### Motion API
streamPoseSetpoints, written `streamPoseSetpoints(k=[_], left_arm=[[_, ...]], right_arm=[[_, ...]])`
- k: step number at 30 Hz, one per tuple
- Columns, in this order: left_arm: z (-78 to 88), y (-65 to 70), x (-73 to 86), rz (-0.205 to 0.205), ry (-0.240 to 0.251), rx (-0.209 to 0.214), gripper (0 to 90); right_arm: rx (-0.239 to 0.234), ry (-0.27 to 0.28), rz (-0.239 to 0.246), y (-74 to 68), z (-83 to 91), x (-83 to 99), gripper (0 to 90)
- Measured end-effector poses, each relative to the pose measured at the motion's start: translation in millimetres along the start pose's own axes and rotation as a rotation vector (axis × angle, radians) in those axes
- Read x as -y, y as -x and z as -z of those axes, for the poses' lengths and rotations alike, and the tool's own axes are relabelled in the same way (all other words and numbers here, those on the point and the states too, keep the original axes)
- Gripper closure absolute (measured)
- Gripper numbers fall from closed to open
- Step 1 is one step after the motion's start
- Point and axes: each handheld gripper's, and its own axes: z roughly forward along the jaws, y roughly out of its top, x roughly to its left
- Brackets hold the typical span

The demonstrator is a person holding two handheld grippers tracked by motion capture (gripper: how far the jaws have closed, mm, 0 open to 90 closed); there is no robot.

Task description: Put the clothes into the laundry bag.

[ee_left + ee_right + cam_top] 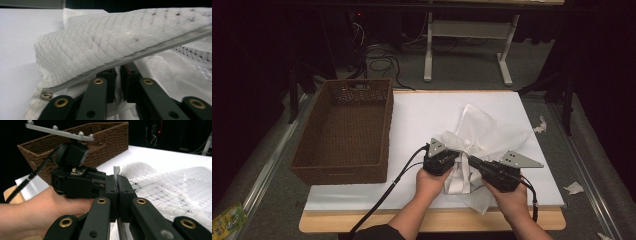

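Two black tongs on a white mesh zip bag [484, 135]

Left tongs [118, 75] nearly shut under zipper edge, grip unclear; right tongs [117, 192] clamped on zipper strip.

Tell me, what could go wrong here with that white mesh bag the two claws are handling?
1. The right claw pinches only the thin zipper edge of the white mesh zippered laundry bag, so it might slip free.
2. The left claw sits under the zipper seam with fabric around it; the mesh could snag.
3. The brown woven wicker basket stands close to the left hand, which might bump it.
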Motion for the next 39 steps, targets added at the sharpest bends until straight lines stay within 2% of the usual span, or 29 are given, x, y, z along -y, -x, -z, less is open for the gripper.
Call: streamPoseSetpoints(k=[2, 6, 10, 14, 18, 22, 25, 27, 29, 32, 36, 39], left_arm=[[3.9, -0.5, 1.4, -0.010, 0.002, 0.012, 72.3], [16.4, -2.8, 7.8, -0.031, 0.014, 0.033, 60.6], [31.1, -7.4, 15.7, -0.009, 0.033, 0.039, 48.3], [44.1, -12.0, 23.2, 0.001, 0.027, 0.034, 34.7], [53.3, -14.6, 30.6, 0.016, 0.002, 0.042, 29.1], [57.9, -12.4, 38.6, 0.009, -0.069, 0.058, 27.2], [54.1, -11.0, 40.9, 0.028, -0.134, 0.089, 36.9], [51.2, -11.3, 40.5, 0.028, -0.177, 0.094, 50.7], [50.0, -11.2, 40.1, 0.024, -0.193, 0.096, 69.1], [49.5, -9.6, 39.6, 0.007, -0.195, 0.095, 86.8], [46.4, -4.0, 33.1, -0.013, -0.147, 0.097, 88.1], [37.3, 1.9, 23.9, -0.023, -0.111, 0.087, 88.2]], right_arm=[[0.002, -0.007, -0.003, 0.9, -1.4, 1.2, 89.2], [0.005, -0.015, -0.003, 2.5, -2.5, 2.2, 89.2], [0.010, -0.018, -0.002, 2.4, -3.7, 2.8, 89.1], [0.011, -0.025, 0.003, 1.6, -4.3, 2.9, 89.1], [0.013, -0.028, -0.001, 1.4, -4.3, 3.2, 89.2], [0.014, -0.028, -0.002, 1.6, -4.1, 3.2, 89.1], [0.015, -0.027, -0.002, 1.2, -4.0, 2.9, 89.1], [0.016, -0.024, 0.000, 1.3, -3.9, 2.7, 89.1], [0.016, -0.023, -0.001, 1.4, -3.8, 2.8, 89.1], [0.013, -0.024, -0.002, 2.2, -4.1, 3.1, 89.1], [0.013, -0.026, -0.002, 1.6, -5.1, 3.6, 89.2], [0.012, -0.029, 0.002, 0.6, -6.2, 3.8, 89.1]])
